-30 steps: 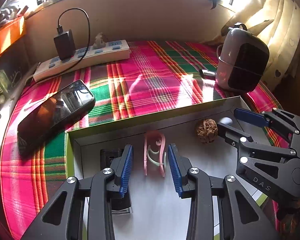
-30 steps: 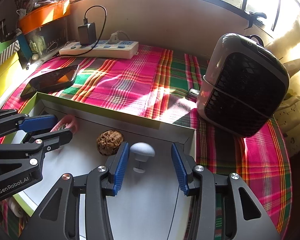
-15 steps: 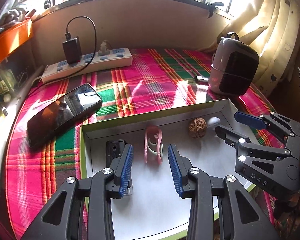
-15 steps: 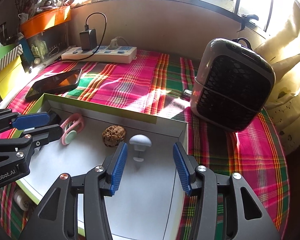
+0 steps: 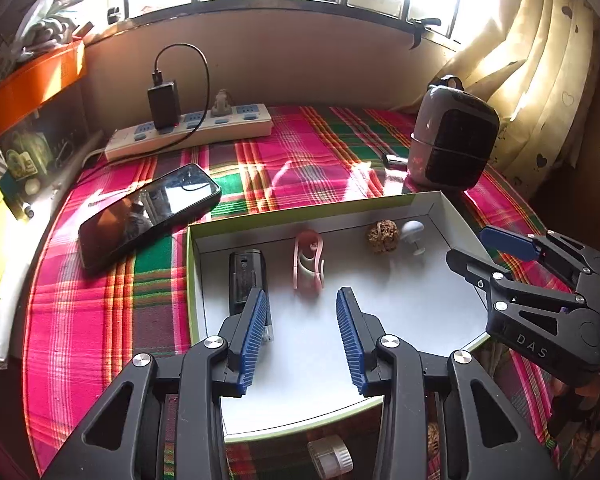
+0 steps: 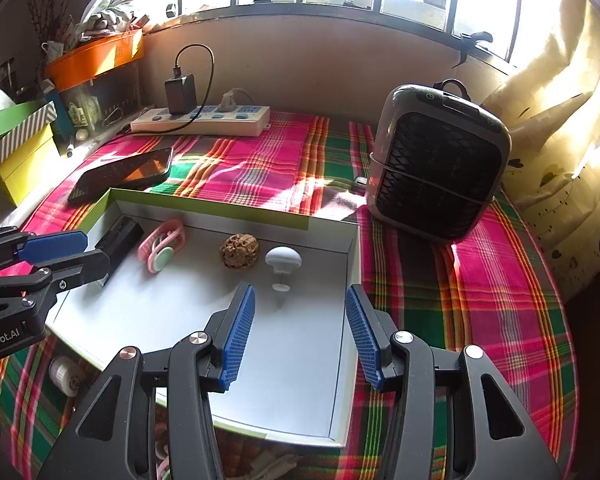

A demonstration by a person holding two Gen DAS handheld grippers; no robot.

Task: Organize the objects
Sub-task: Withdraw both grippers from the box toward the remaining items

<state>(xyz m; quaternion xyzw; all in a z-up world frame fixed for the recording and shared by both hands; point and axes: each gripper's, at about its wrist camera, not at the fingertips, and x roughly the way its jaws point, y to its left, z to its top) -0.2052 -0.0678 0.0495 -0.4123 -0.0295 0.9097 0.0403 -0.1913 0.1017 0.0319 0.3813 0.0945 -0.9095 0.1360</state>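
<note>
In the tray (image 5: 432, 204) — one clip (image 5: 309, 260), one walnut (image 5: 382, 236), one mushroom knob (image 5: 413, 233), one black device (image 5: 246, 276).

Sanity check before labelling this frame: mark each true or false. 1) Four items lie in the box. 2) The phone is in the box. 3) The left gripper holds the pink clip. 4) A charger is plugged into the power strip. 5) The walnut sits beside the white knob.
1) True: black device, pink clip, walnut, white knob lie in the box.
2) False: the phone lies on the cloth outside it.
3) False: the left gripper is open and empty.
4) True: charger in the power strip.
5) True.
</note>
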